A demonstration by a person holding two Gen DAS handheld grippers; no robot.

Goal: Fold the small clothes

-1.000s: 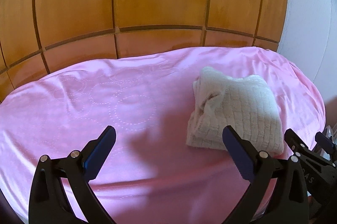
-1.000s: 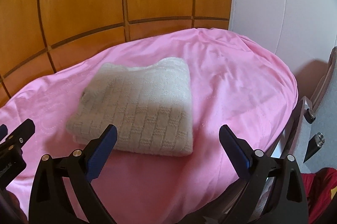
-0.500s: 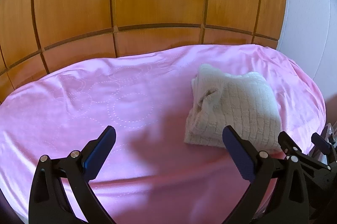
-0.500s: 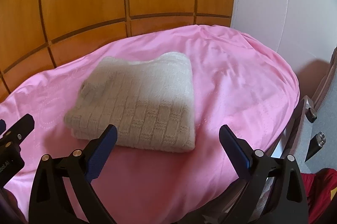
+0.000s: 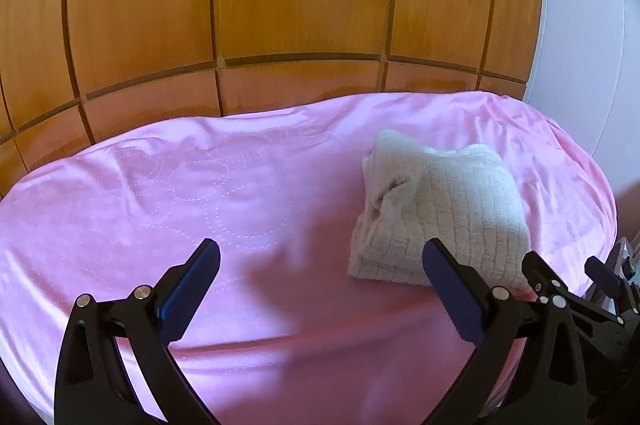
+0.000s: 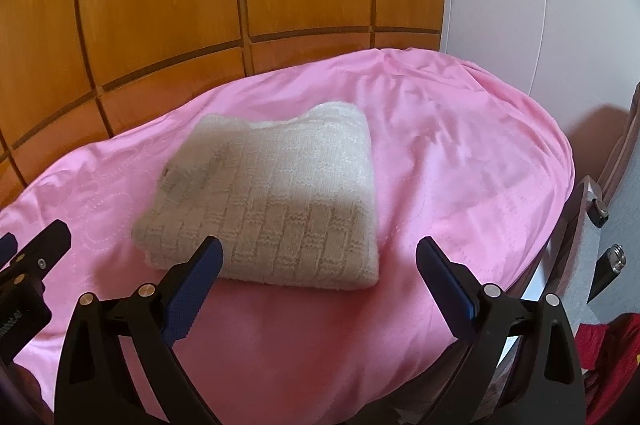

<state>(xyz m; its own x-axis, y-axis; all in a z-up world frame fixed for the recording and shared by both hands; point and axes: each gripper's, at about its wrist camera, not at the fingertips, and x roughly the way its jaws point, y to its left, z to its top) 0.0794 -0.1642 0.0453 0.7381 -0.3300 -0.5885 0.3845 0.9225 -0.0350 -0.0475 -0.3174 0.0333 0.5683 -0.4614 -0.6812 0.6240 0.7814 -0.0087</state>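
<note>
A cream knitted garment [image 5: 444, 213] lies folded in a compact block on the pink sheet [image 5: 200, 193], right of centre in the left wrist view. In the right wrist view the garment [image 6: 280, 201] lies ahead and left of centre. My left gripper [image 5: 320, 257] is open and empty, held above the sheet to the left of the garment. My right gripper [image 6: 318, 253] is open and empty, just short of the garment's near edge. The right gripper also shows at the right edge of the left wrist view [image 5: 568, 273].
A wooden panelled wall [image 5: 280, 5] stands behind the sheet, and a white wall [image 6: 540, 5] to the right. The sheet drops off at its right edge [image 6: 560, 161]. A red cloth [image 6: 608, 349] lies low at the right.
Both grippers have drawn back and up a little from the garment, which looks smaller and farther now. The garment has not moved. Both grippers stay open.
</note>
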